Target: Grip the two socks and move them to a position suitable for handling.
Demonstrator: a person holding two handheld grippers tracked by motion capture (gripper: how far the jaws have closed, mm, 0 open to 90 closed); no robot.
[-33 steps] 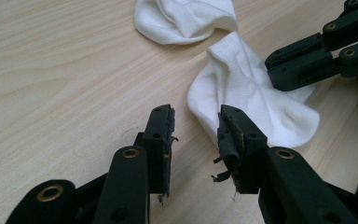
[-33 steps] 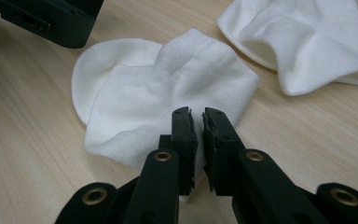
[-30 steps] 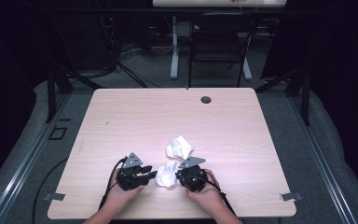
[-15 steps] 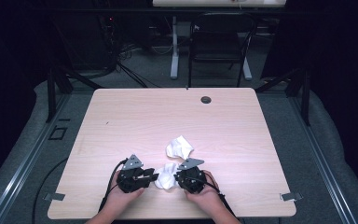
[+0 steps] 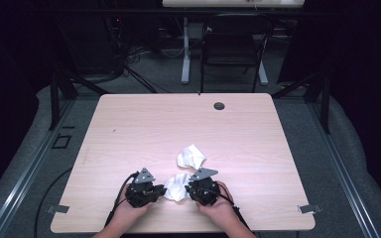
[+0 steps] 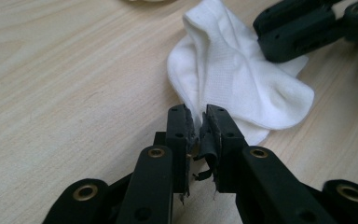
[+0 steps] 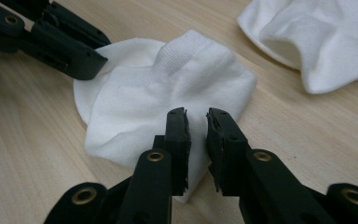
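The wooden table [image 5: 129,129] carries two white socks near its front edge. The far sock [image 5: 190,156] lies crumpled by itself, just beyond the grippers. The near sock [image 5: 177,186] sits between the two grippers, a soft rumpled heap of fine ribbed knit with a thicker cuff band showing on top (clearest in the right gripper view) [image 7: 168,93].

The left gripper [image 5: 159,191] points right at the sock's edge; in its own view [image 6: 200,122] the jaws have just been closing and now stand nearly together, the sock's hem at their tips, though whether the pads actually pinch cloth I cannot tell. The right gripper [image 5: 188,189] points left from the other side; its jaws [image 7: 196,122] have just been opening and stand a little apart over the sock, not pressing on it.

Against the earlier frames, both socks lie where they lay, and the hands have hardly shifted.
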